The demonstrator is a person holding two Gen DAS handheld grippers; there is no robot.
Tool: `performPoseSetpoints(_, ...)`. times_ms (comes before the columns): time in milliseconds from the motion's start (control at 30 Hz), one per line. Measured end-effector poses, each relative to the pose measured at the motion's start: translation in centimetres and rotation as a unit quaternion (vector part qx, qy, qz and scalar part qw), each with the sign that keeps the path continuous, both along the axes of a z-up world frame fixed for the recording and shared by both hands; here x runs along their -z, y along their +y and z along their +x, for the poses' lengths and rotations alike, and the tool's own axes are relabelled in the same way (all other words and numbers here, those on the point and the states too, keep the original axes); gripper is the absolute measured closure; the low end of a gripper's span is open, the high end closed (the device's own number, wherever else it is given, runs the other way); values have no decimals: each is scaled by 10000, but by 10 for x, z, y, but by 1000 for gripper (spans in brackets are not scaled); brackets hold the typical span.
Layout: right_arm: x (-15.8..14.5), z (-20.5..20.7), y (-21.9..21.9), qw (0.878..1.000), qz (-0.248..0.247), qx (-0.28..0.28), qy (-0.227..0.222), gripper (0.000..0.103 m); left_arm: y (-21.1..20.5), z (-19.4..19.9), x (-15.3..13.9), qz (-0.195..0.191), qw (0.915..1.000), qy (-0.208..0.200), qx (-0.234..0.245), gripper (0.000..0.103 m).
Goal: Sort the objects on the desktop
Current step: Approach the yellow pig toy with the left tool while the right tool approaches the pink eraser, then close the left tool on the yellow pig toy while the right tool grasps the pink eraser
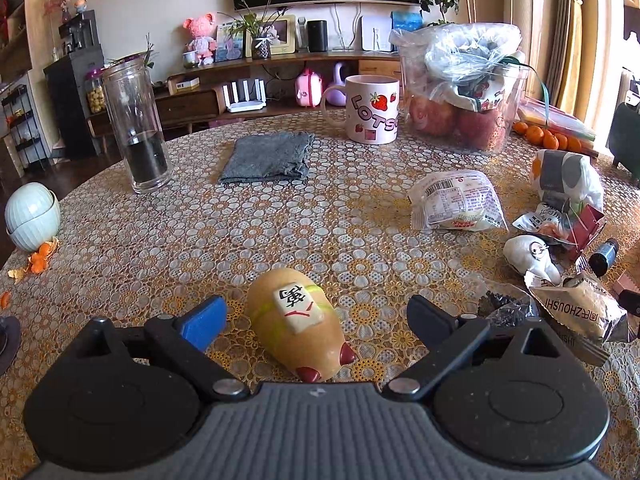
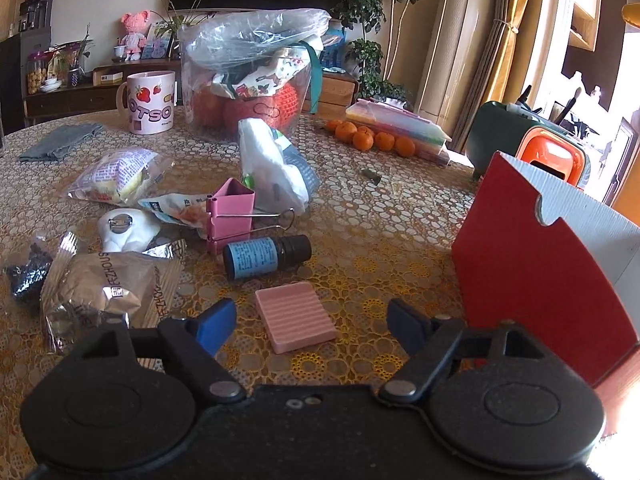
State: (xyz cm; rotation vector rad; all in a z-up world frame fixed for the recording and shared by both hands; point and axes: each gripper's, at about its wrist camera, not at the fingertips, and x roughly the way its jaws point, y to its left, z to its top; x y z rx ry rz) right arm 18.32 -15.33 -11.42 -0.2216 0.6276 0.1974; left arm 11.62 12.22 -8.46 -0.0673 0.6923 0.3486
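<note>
In the left wrist view a tan pig-shaped toy (image 1: 298,324) with a mahjong tile on its back lies on the table between the fingers of my left gripper (image 1: 318,322), which is open and not touching it. In the right wrist view a pink ridged eraser block (image 2: 294,316) lies flat between the fingers of my right gripper (image 2: 312,326), also open. Just beyond it lie a small dark bottle with a blue label (image 2: 266,256) and a pink binder clip (image 2: 232,210). A red cardboard box (image 2: 548,276) stands at the right.
Snack packets (image 2: 108,284) (image 1: 456,202), a white badge toy (image 2: 126,230), a white plastic bag (image 2: 272,164), a strawberry mug (image 1: 372,108), a grey cloth (image 1: 270,156), a glass tumbler (image 1: 136,128), a bagged fruit container (image 1: 464,88), tangerines (image 2: 372,140) and stacked bowls (image 1: 30,216) sit on the lace-covered table (image 1: 200,232).
</note>
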Motion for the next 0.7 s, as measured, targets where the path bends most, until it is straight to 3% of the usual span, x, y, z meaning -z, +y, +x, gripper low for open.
performPoseSetpoints(233, 8, 3, 0, 9997, 187, 17, 149, 34, 2, 3, 3, -148, 9999, 3, 26, 11)
performPoseSetpoints(300, 7, 5, -1, 9994, 289, -6, 207, 42, 2, 4, 3, -186, 9998, 33, 33, 25)
performPoseSetpoints(533, 9, 2, -6, 9983, 523, 48, 249, 47, 3, 3, -2, -198, 9998, -21, 38, 38)
performPoseSetpoints(700, 7, 0, -6, 9979, 592, -59, 259, 64, 2, 3, -4, -112, 9999, -49, 51, 50)
